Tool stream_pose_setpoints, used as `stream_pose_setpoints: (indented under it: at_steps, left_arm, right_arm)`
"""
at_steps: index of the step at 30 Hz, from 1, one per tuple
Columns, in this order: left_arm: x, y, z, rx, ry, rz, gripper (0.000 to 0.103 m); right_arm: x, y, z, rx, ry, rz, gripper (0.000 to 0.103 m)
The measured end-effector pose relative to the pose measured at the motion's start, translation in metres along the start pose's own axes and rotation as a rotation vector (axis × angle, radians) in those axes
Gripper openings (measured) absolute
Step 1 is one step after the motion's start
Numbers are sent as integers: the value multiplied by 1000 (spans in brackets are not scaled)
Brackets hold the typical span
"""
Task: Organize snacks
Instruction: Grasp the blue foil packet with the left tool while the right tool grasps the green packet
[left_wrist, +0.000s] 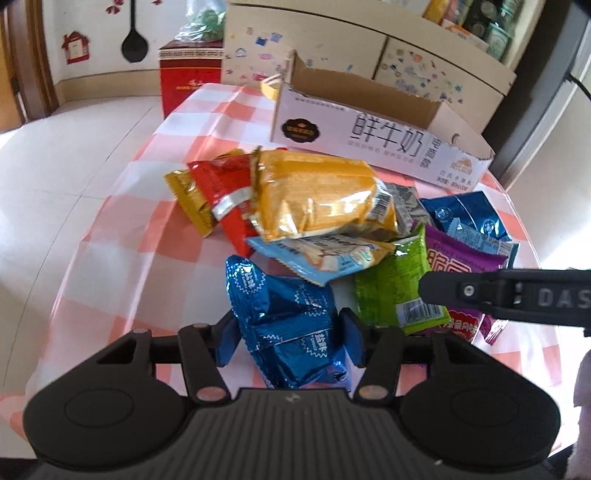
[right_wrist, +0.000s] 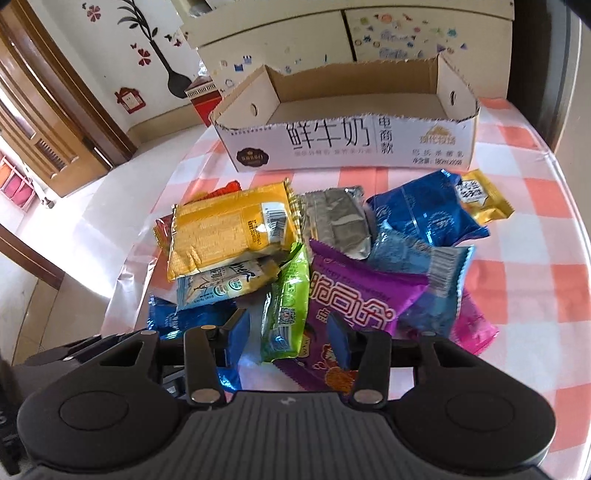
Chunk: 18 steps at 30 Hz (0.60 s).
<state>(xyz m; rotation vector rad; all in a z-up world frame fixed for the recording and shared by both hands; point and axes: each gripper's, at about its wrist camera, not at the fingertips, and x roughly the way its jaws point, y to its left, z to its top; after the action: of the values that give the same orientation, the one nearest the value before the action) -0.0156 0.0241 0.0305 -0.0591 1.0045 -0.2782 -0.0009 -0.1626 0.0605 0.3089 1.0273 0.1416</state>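
A heap of snack packets lies on the tabletop (left_wrist: 122, 229), which is covered by a pink-and-white checked cloth, just in front of an open cardboard milk carton tray (right_wrist: 369, 144) printed with large Chinese characters. The left gripper (left_wrist: 288, 336) has its blue pads pressed against both sides of a shiny blue foil packet (left_wrist: 291, 325) at the near edge of the heap, so its jaws are narrowed onto that packet. The right gripper (right_wrist: 291, 338) hangs over the near side of the heap with its jaws at a middling width; a green packet (right_wrist: 286, 310) and the lower end of a purple packet (right_wrist: 354, 314) sit between its pads, but I cannot tell whether the pads press on either. Farther back in the heap lie a large yellow packet (left_wrist: 317, 195), a red packet (left_wrist: 218, 181), a silver foil packet (right_wrist: 338, 221) and more blue packets (right_wrist: 424, 218).
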Motion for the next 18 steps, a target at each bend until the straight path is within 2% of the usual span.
stream_pose_setpoints:
  at_steps: [4, 8, 10, 12, 13, 17, 18]
  left_arm:
    - [-3, 4, -1, 4, -6, -8, 55]
    - [0, 4, -2, 3, -4, -9, 59]
    - [2, 4, -2, 3, -1, 0, 59]
    - [5, 4, -3, 5, 0, 6, 61]
    - [5, 4, -4, 5, 0, 6, 60]
    - [3, 4, -5, 5, -10, -3, 53]
    - [1, 4, -6, 4, -12, -5, 51]
  right_arm:
    - [10, 2, 1, 7, 19, -2, 53]
    - [18, 8, 0, -5, 27, -1, 48]
    - [22, 11, -1, -20, 30, -2, 42]
    - [25, 14, -3, -42, 35, -1, 32]
    - [25, 16, -3, -51, 36, 1, 32]
    - [19, 20, -6, -101, 15, 23, 22]
    - [17, 21, -7, -111, 10, 29, 14]
